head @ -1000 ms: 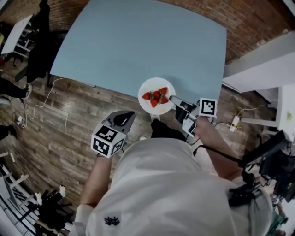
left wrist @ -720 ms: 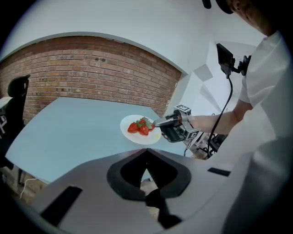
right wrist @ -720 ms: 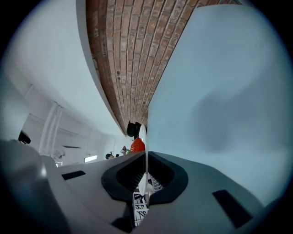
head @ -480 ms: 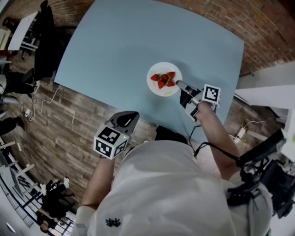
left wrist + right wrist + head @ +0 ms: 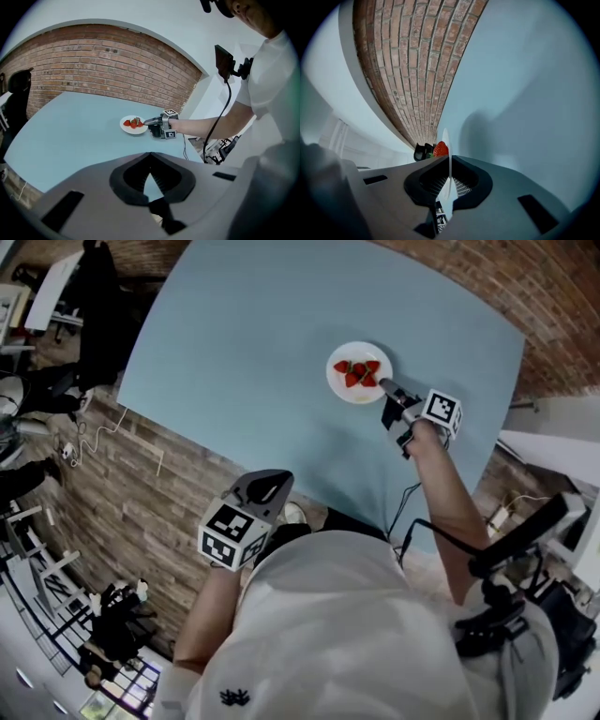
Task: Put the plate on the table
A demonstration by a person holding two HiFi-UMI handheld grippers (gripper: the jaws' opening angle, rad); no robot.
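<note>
Over the blue table [image 5: 244, 343] the plate [image 5: 354, 351] has come farther in since a moment ago; it looks low or already resting. My right gripper [image 5: 386, 386] pinches its near rim. My left gripper [image 5: 266, 487] hangs closed and empty. With this one-sided grip, I think any tilt could roll the strawberries [image 5: 358, 372] off.

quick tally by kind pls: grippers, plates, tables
grippers: 2, the left gripper and the right gripper
plate: 1
table: 1
total: 4
</note>
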